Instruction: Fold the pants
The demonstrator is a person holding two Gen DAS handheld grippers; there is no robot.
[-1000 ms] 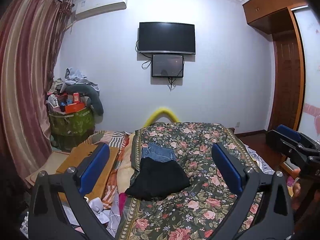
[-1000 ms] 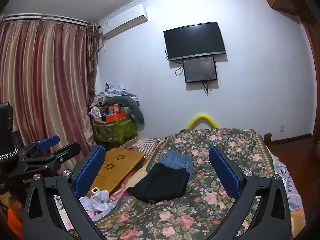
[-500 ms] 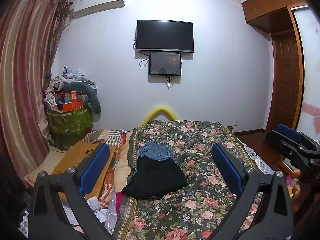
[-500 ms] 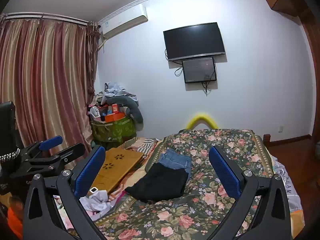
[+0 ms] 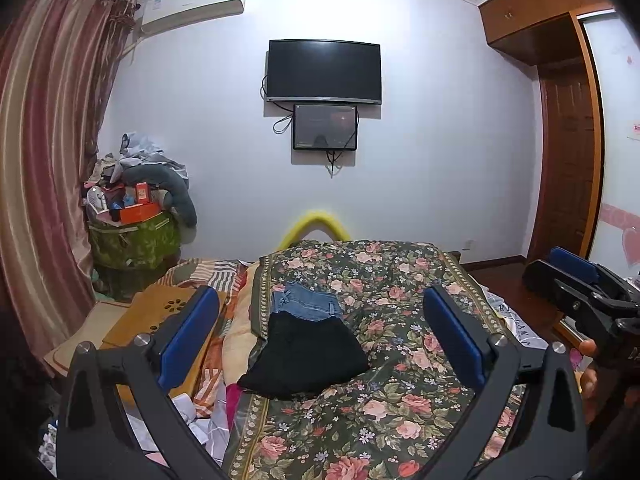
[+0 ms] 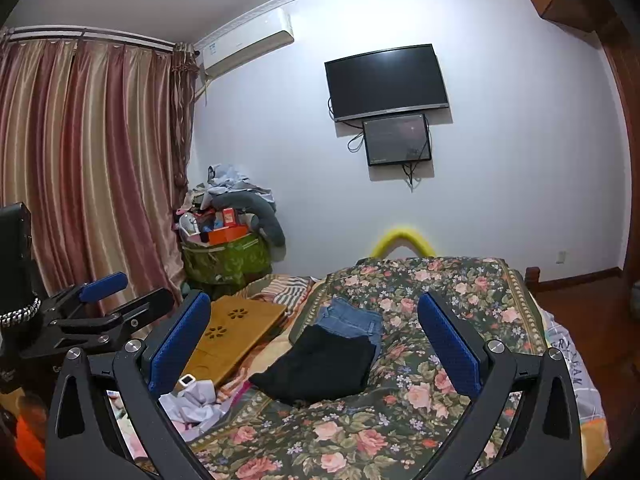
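Folded black pants lie on the floral bedspread, overlapping folded blue jeans just behind them. Both show in the right wrist view too: black pants, jeans. My left gripper is open and empty, held above the bed's near end, well short of the pants. My right gripper is open and empty, also back from the pants. Each gripper shows at the edge of the other's view: the right one, the left one.
A wooden lap desk and crumpled clothes lie left of the bedspread. A green bag piled with boxes and clothes stands by the curtain. A TV hangs on the far wall. A wooden door is at right.
Both grippers stay open and empty. The left wrist view has tilted and shifted slightly, so the bed and pants sit a little lower and leftward; the right view is almost unchanged.
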